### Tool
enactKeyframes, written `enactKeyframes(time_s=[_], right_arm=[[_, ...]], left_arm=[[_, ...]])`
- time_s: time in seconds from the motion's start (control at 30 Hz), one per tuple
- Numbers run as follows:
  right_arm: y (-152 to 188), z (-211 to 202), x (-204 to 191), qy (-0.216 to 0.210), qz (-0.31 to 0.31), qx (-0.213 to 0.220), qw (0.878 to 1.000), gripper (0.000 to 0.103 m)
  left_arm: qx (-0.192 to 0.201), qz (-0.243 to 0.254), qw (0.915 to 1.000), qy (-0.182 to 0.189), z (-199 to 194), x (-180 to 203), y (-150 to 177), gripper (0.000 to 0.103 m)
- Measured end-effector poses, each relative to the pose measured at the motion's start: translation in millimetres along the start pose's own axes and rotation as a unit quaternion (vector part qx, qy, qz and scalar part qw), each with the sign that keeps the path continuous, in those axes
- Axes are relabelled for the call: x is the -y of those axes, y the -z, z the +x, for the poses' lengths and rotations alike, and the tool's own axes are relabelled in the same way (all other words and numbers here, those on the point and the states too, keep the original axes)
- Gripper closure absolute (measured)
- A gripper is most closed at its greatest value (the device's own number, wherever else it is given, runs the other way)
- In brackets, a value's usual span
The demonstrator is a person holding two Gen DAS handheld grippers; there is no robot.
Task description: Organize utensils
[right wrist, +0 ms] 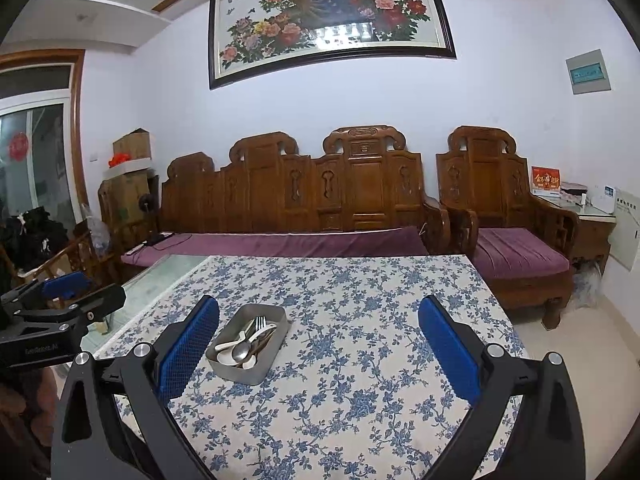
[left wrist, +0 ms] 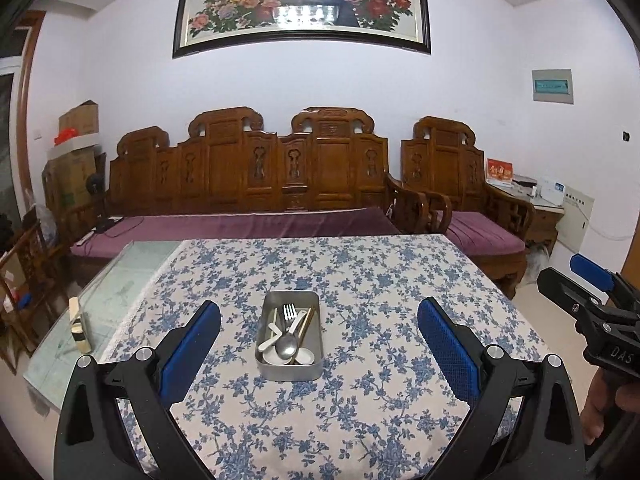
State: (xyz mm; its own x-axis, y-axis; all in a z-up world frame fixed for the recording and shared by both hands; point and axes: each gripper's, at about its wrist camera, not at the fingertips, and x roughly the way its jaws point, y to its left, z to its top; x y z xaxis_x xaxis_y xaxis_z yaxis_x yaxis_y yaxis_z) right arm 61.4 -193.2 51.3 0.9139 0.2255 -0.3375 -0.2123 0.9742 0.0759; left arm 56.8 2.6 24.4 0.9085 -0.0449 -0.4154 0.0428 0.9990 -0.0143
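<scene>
**Left wrist and right wrist: both grippers wide apart, tin of utensils on the cloth**

Left wrist view has the left gripper (left wrist: 319, 312) nearest, its blue pads (left wrist: 192, 350) spread wide with nothing between them, hanging above the near part of the cloth (left wrist: 400, 300). At the right edge of that view the right gripper (left wrist: 576, 280) shows from the side, held by a hand (left wrist: 600, 412); in its own view the right gripper (right wrist: 319, 312) also stands wide apart and empty.

Just beyond the left gripper's fingertips sits the tin (left wrist: 289, 370), a shallow metal rectangle near the middle of the cloth, its long axis running near to far. In the right wrist view the tin (right wrist: 232, 372) lies to the left, just beside the left pad, and looks skewed.

Inside it the utensils lie lengthwise, piled together. The fork (left wrist: 289, 314) points its tines to the far end. The metal spoon (left wrist: 287, 346) has its bowl at the near end, and the white spoons (left wrist: 272, 356) also have their bowls near. Chopsticks (left wrist: 306, 326) run along the right side.

Left of the cloth is bare glass tabletop (left wrist: 116, 292) with a small block (left wrist: 78, 326) on it. Beyond the table stand a carved wooden sofa (left wrist: 248, 168) and chair (left wrist: 444, 160) with purple cushions, and a flower painting (left wrist: 304, 0) hangs on the wall.
</scene>
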Motion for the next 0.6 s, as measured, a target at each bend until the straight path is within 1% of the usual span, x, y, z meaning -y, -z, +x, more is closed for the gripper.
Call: enactKeyframes(time_s=[0.6], right_arm=[[0.9,-0.1,-1.1,0.0,-0.001,0.002,1.0,0.003]], left_arm=[[-0.001,0.0,1.0,-0.002,-0.4,-0.2,0.7,0.008]])
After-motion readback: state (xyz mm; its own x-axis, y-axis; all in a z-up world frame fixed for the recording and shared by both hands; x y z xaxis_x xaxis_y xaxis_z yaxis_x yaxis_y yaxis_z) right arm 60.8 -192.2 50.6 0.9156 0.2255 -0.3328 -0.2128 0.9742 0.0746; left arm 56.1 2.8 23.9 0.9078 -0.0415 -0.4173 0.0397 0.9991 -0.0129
